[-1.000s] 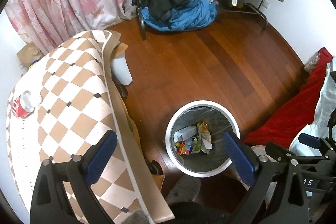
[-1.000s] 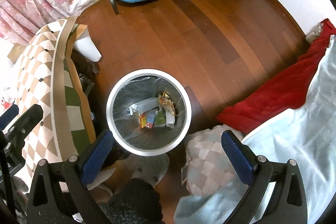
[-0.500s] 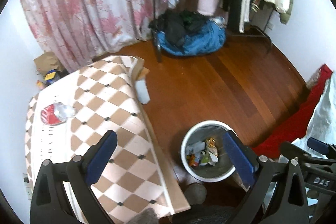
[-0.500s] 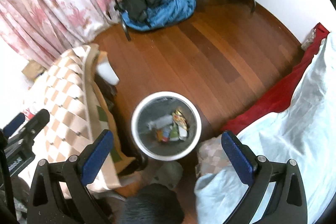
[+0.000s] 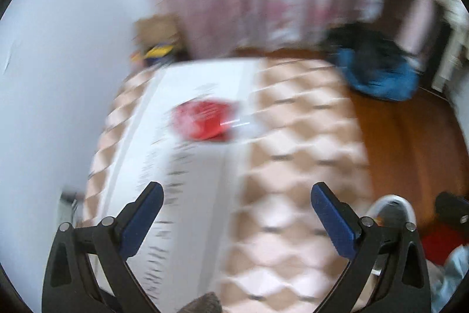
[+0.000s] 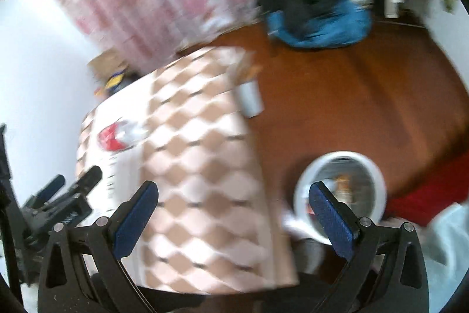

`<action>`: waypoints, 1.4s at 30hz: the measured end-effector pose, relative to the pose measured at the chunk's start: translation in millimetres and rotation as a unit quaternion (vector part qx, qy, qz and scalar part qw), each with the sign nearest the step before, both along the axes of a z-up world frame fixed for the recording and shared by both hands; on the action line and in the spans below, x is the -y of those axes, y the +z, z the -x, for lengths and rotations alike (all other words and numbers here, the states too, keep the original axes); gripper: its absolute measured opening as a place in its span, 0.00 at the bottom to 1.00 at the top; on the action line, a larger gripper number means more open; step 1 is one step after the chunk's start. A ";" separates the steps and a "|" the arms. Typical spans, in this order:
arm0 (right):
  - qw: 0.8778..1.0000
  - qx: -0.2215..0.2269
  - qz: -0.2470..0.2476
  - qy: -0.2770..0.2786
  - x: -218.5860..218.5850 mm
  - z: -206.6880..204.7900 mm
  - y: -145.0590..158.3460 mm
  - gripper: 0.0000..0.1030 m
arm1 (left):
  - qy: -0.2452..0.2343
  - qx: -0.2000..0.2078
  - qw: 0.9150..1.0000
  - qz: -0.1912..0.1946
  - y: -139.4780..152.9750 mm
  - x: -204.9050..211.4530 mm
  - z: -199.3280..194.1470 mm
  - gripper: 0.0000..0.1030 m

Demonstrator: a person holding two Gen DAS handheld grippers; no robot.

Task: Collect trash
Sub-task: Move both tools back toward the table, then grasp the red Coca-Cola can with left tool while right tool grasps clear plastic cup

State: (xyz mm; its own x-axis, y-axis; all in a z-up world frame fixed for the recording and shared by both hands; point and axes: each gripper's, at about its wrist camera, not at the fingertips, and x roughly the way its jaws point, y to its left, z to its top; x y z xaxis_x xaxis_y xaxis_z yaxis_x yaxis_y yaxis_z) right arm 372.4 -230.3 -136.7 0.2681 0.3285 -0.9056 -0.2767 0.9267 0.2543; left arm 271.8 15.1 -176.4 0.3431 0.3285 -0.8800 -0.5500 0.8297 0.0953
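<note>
Gaping wide, both fingers (image 5: 236, 197) (image 6: 233, 195) empty; red wrapper (image 5: 203, 119) on checkered table (image 5: 293, 166), bin (image 6: 340, 195) beside.

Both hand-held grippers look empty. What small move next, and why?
Probably ease the left hand-held gripper forward over the checkered tabletop toward the crumpled red-and-clear wrapper. That gripper is open, holds nothing, and the wrapper lies ahead of it on the table. The white-rimmed round bin sits on the floor to the right.
</note>
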 end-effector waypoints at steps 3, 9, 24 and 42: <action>0.999 -0.030 -0.020 0.033 -74.6 -17.4 -38.9 0.99 | 0.070 -0.035 0.997 0.005 -43.1 -63.6 19.6 1.00; 0.993 -0.100 -0.049 0.035 -176.9 -69.8 -117.6 0.70 | 0.148 -0.072 0.986 0.037 -103.3 -141.1 38.4 1.00; 0.979 -0.168 -0.111 0.027 -240.5 -106.6 -184.4 0.34 | 0.152 0.015 0.973 0.172 -100.4 -165.7 1.3 0.99; 0.991 -0.103 0.078 0.044 -216.7 -138.8 -176.8 0.34 | 0.178 0.100 0.935 0.290 -127.5 -182.6 -64.6 0.54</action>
State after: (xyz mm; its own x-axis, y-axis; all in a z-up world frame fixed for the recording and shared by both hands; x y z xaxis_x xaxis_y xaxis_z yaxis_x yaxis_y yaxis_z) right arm 511.3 -13.6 -313.5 0.0486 0.1941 -0.9798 -0.3157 0.9336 0.1693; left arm 336.4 197.7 -303.8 0.4797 -0.0585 -0.8755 -0.7603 0.4705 -0.4479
